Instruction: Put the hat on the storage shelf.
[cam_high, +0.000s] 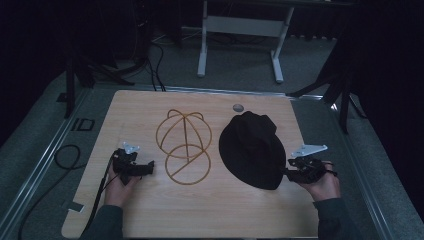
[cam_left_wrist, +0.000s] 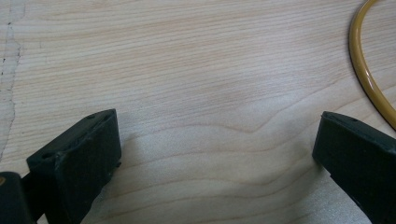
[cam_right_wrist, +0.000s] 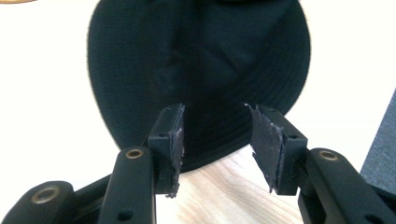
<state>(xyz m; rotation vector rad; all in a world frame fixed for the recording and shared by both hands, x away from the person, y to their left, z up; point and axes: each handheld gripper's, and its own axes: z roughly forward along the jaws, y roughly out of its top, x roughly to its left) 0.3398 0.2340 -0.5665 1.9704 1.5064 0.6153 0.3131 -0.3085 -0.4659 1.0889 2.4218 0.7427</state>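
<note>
A black brimmed hat (cam_high: 252, 147) lies flat on the right half of the wooden table (cam_high: 150, 210). To its left rests a gold wire hat stand (cam_high: 183, 144), lying on its side. My right gripper (cam_high: 290, 174) is open at the hat's near right brim; in the right gripper view its jaws straddle the edge of the hat (cam_right_wrist: 201, 70) without closing on it. My left gripper (cam_high: 148, 166) is open just left of the stand's round base, low over bare wood. In the left gripper view an arc of the gold wire (cam_left_wrist: 366, 74) curves past the right jaw.
A small grey disc (cam_high: 238, 107) sits near the table's far edge. Black cables (cam_high: 65, 157) trail over the grey floor at the left. A white frame stand (cam_high: 240, 30) and dark tripod legs (cam_high: 345, 95) stand beyond the table.
</note>
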